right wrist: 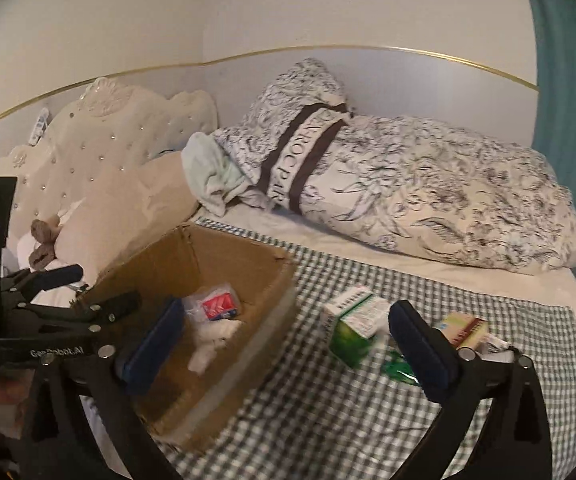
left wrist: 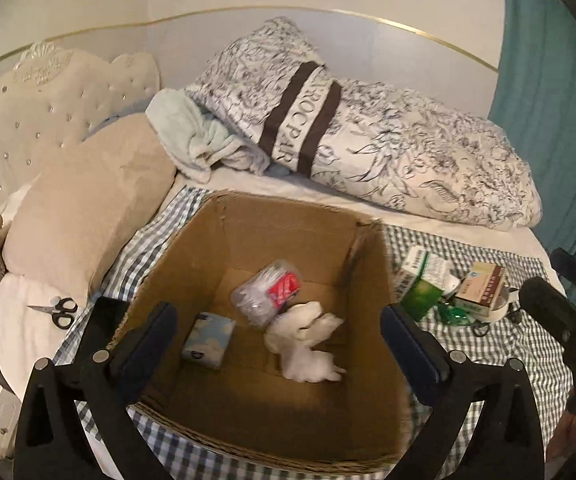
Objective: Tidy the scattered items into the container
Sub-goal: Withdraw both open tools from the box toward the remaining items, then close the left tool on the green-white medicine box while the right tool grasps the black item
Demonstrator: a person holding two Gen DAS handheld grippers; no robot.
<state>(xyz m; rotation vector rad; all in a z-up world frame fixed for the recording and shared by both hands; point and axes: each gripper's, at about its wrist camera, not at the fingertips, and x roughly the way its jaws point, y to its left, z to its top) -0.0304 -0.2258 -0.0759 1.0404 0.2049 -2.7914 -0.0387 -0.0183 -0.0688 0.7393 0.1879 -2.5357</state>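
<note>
A: Box (left wrist: 248, 412) sits open on the checked cloth (left wrist: 487, 352) over the bed (right wrist: 467, 276), and three things lie in it: a small blue carton (left wrist: 209, 339), a clear packet with a red label (left wrist: 268, 294) and a white fluffy bundle (left wrist: 307, 340).

B: And the left gripper (left wrist: 276, 350)?

A: Released. Its jaws stand wide apart above the box with nothing between them; the bundle lies on the box floor below.

B: The right gripper (right wrist: 280, 344)?

A: Also spread wide and empty. One finger hangs over the box's near corner, the other over the cloth to the right of it.

B: What remains outside the box?

A: On the cloth right of the box: a green-and-white carton (right wrist: 353, 322), a tan carton (right wrist: 465, 328) beside it, and something green and shiny (right wrist: 399, 370) between them, too blurred to name. Scissors (left wrist: 56, 309) lie on the white sheet left of the box, near a beige pillow (left wrist: 88, 216).

B: Behind all that?

A: A rolled floral duvet (right wrist: 427, 192) lies along the wall, well apart from the box.
</note>
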